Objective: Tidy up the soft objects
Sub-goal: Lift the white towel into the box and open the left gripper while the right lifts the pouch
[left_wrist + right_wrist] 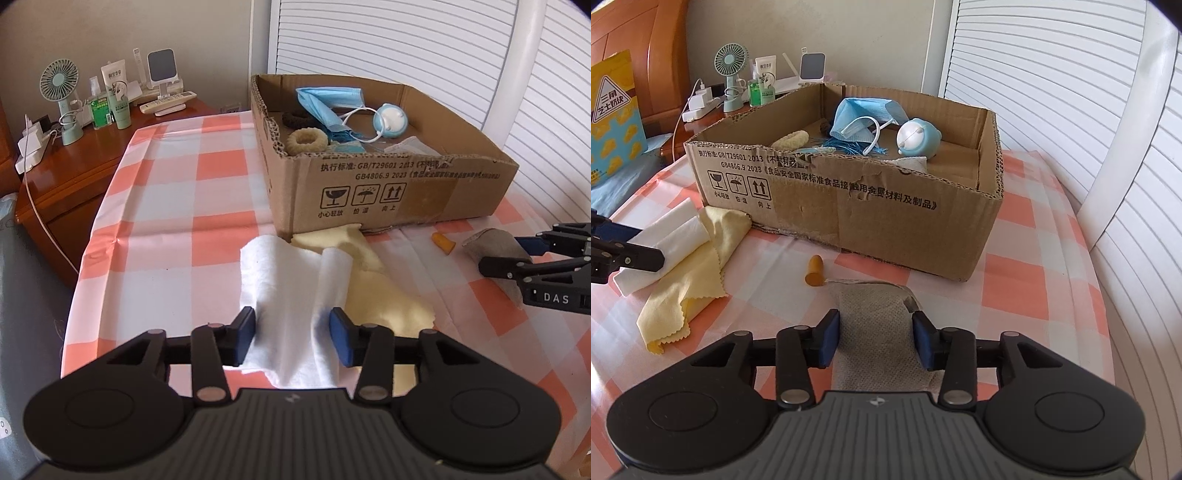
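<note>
A bed covered by an orange-and-white checked sheet (pixel 177 206) is shown from two gripper-mounted cameras, with an open cardboard box (pixel 886 214) set on it toward the far side. Soft things already lie in the box: a blue face mask (pixel 864 118), a pale fuzzy hair scrunchie (pixel 307 141) and a small round blue-and-white toy (pixel 918 138). On the sheet in front of the box, a white towel (pixel 291 295) is laid partly over a yellow cloth (pixel 388 299). Well to the right, a grey fabric pouch (pixel 875 328) lies flat, and a small orange earplug (pixel 814 271) sits just beside its far corner.

The left gripper (pixel 291 338) is held with its jaws part-way apart around the near folds of the white towel; the left pad is seen against the cloth, the right pad just off it, so no pinch is judged. The right gripper (pixel 873 341) is likewise spread either side of the grey pouch, without a clear squeeze.

All these pieces are judged light, limp and unbreakable; a bunched fold near the middle would best be pinched, since edges are likely to droop or slip.

"GB/T29601", "GB4806.9 2023", Chinese text and fragile, keep-dry and this-way-up symbols are printed on the box; "DAS" is read on the right gripper in the left view
</note>
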Demonstrator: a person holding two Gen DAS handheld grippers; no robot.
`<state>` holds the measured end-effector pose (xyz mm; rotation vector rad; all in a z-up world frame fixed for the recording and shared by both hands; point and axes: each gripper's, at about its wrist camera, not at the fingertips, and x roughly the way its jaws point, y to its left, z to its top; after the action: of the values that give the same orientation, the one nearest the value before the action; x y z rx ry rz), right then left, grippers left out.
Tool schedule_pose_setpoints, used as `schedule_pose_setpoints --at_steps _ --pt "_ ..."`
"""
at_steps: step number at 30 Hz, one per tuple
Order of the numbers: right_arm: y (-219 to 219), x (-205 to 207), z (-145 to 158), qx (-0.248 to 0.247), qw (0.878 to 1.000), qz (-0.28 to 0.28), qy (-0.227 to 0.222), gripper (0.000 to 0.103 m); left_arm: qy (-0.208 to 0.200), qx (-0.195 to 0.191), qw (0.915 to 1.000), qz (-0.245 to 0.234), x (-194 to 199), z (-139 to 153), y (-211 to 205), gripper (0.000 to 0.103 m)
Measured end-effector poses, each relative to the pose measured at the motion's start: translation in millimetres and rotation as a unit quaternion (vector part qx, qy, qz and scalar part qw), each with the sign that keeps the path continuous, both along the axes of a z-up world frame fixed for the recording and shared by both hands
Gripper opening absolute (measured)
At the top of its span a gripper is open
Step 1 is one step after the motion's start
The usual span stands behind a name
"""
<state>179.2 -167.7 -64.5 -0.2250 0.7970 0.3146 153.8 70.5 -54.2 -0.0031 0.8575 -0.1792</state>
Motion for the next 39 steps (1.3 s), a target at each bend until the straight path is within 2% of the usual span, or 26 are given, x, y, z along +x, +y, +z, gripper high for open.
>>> schedule_pose_setpoints --at_steps 4,8,11,18,26,30,36,39 --pt "0.9 3.5 -2.4 -0.001 1.000 0.000 0.002 0.054 0.005 0.002 0.9999 -0.010 3.6 -4.2 -2.6 0.051" --pt "0.2 4.6 -2.3 0.004 1.000 0.001 0.004 0.051 0.003 0.015 0.9996 -0.023 2.7 -5.3 -8.8 0.050" --pt "0.7 3.0 -0.9 0.001 1.000 0.002 0.002 0.043 0.004 0.009 0.9995 -0.030 2.3 -3.2 -8.6 0.034" --pt "-3.3 -1.6 6.4 0.006 1.000 0.002 0.000 0.037 0.005 0.011 0.9990 -0.043 -0.7 6.2 -7.6 0.017" --pt "-8.5 -14.9 28.5 0.009 1.000 0.012 -0.017 0.037 0.001 0.009 0.9980 -0.063 -10.6 28.8 -3.9 0.016" --pt "-11.2 -21.9 40.6 0.013 1.000 0.019 -0.019 0.037 -0.006 0.019 0.9963 -0.083 -17.2 45.0 -7.9 0.016" --pt "-14.7 -30.9 61.5 0.013 0.999 0.034 -0.033 0.037 -0.027 0.011 0.9933 -0.112 -18.3 77.4 -14.5 0.016" --pt "-16.9 -32.9 73.4 0.020 0.998 0.038 -0.042 0.037 -0.051 0.010 0.9910 -0.124 -11.7 95.2 -21.5 0.016"
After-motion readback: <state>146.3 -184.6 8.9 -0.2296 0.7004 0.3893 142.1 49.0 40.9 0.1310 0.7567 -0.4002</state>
